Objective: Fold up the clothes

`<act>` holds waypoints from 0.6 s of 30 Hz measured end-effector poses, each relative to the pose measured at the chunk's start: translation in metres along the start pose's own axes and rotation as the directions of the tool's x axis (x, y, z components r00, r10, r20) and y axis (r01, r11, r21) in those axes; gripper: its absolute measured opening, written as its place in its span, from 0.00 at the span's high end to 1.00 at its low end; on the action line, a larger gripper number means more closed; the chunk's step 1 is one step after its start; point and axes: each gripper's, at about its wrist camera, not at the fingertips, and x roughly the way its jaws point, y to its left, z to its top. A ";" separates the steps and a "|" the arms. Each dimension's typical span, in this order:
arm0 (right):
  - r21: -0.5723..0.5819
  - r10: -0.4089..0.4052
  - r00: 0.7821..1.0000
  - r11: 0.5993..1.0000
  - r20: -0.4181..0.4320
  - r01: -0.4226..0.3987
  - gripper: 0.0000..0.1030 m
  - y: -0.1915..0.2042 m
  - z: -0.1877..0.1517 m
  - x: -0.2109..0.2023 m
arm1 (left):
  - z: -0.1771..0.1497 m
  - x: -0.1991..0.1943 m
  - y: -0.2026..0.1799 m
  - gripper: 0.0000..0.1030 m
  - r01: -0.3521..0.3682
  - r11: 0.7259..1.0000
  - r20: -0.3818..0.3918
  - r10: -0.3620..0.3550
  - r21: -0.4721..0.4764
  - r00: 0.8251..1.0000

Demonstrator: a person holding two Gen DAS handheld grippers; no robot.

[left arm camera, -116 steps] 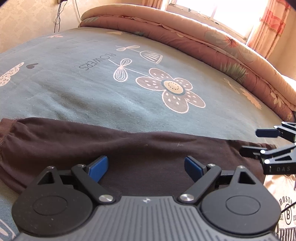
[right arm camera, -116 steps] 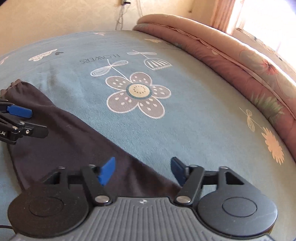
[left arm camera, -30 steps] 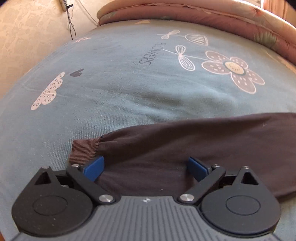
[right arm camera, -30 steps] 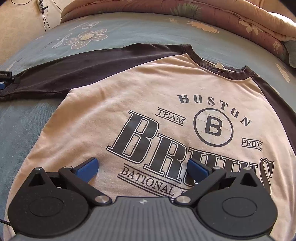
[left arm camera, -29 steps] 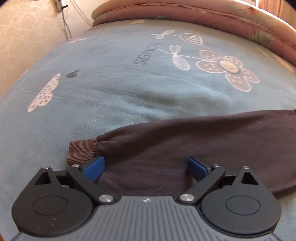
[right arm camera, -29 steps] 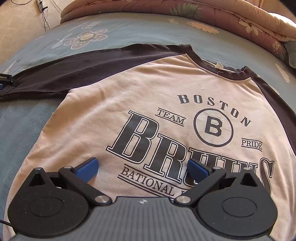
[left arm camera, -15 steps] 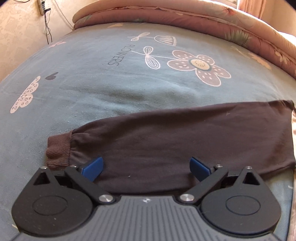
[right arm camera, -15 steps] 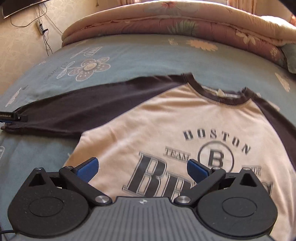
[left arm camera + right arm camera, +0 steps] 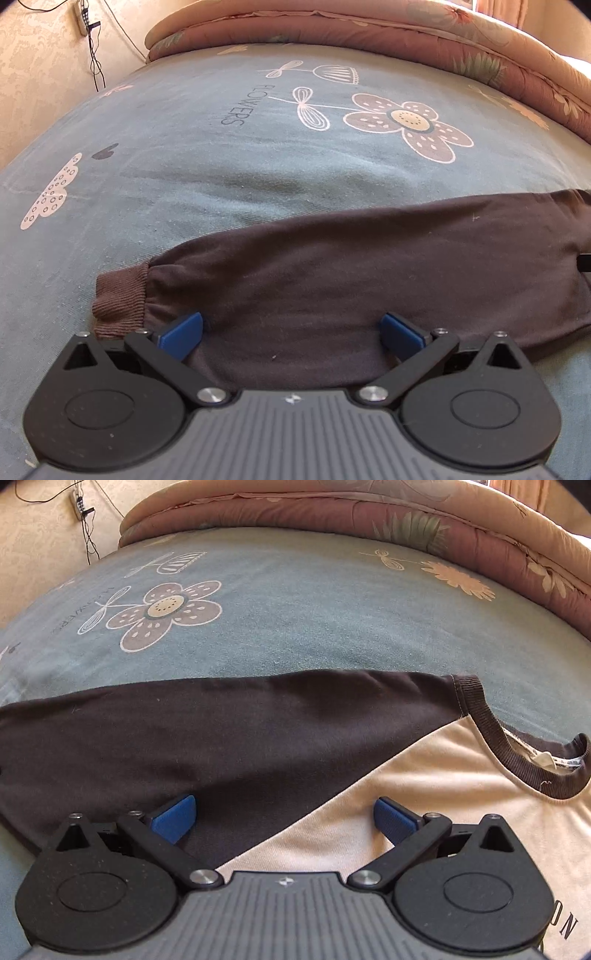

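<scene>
A brown-sleeved raglan shirt [image 9: 424, 786] lies flat on a blue flowered bedsheet [image 9: 258, 166], its sleeve [image 9: 351, 266] stretched out to the side. The left gripper [image 9: 291, 328] hovers above the cuff [image 9: 120, 291], jaws opening, clasping nothing; the right gripper [image 9: 284, 812], jaws spread, hangs over the shoulder seam.

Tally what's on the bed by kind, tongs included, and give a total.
Shirts: 1, the brown-sleeved shirt, lying flat
Folded quilts: 1, the quilt
Tongs: 2, left tongs opening over the sleeve, right tongs open
Total: 4
</scene>
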 end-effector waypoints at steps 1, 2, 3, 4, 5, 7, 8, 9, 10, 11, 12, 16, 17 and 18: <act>0.004 0.001 1.000 1.000 -0.005 -0.001 0.00 -0.001 0.001 -0.003 | 0.004 -0.003 0.003 0.01 0.019 0.999 -0.001 -0.019 -0.030 1.000; 0.008 0.003 1.000 1.000 -0.011 -0.003 0.00 -0.001 0.003 -0.007 | 0.006 -0.007 0.005 0.01 0.061 0.997 0.013 -0.060 -0.053 0.998; 0.011 0.004 1.000 1.000 -0.016 -0.004 0.00 -0.002 0.004 -0.010 | 0.008 -0.013 0.008 0.01 0.123 0.990 0.038 -0.120 -0.070 0.992; 0.015 0.006 1.000 1.000 -0.022 -0.006 0.00 -0.003 0.006 -0.013 | 0.010 -0.018 0.010 0.01 0.173 0.981 0.061 -0.168 -0.084 0.984; 0.018 0.013 1.000 1.000 -0.018 -0.013 0.00 -0.004 0.003 -0.020 | 0.012 -0.019 0.013 0.01 0.199 0.975 0.073 -0.192 -0.098 0.979; 0.024 0.040 0.999 0.999 0.005 -0.041 0.00 -0.007 -0.011 -0.040 | 0.017 -0.012 0.019 0.01 0.184 0.975 0.067 -0.176 -0.128 0.982; 0.029 0.052 0.999 0.998 0.011 -0.052 0.00 -0.010 -0.020 -0.050 | 0.018 -0.004 0.024 0.01 0.165 0.974 0.050 -0.160 -0.152 0.986; 0.033 0.060 0.998 0.998 0.014 -0.061 0.00 -0.013 -0.029 -0.060 | 0.020 0.007 0.030 0.01 0.143 0.972 0.023 -0.141 -0.185 0.990; 0.035 0.065 0.998 0.997 0.015 -0.065 0.00 -0.017 -0.039 -0.070 | 0.020 0.013 0.033 0.02 0.131 0.970 0.021 -0.129 -0.204 0.991; 0.040 0.062 0.998 0.997 0.012 -0.062 0.00 -0.021 -0.049 -0.079 | 0.021 0.012 0.032 0.01 0.126 0.970 0.025 -0.123 -0.208 0.992; 0.047 0.050 0.999 0.998 0.004 -0.051 0.00 -0.026 -0.058 -0.088 | 0.022 0.009 0.029 0.01 0.119 0.970 0.016 -0.119 -0.210 0.993; 0.056 -0.062 0.998 0.996 -0.015 0.062 0.00 -0.050 -0.097 -0.119 | 0.018 -0.014 -0.004 0.01 0.144 0.982 0.005 -0.145 -0.119 0.989; 0.060 -0.091 0.996 0.994 -0.020 0.092 0.00 -0.056 -0.106 -0.124 | 0.017 -0.021 -0.014 0.01 0.155 0.984 0.006 -0.155 -0.086 0.988; 0.065 -0.112 0.993 0.991 -0.032 0.114 0.00 -0.063 -0.115 -0.128 | 0.015 -0.028 -0.024 0.01 0.166 0.985 0.006 -0.166 -0.053 0.986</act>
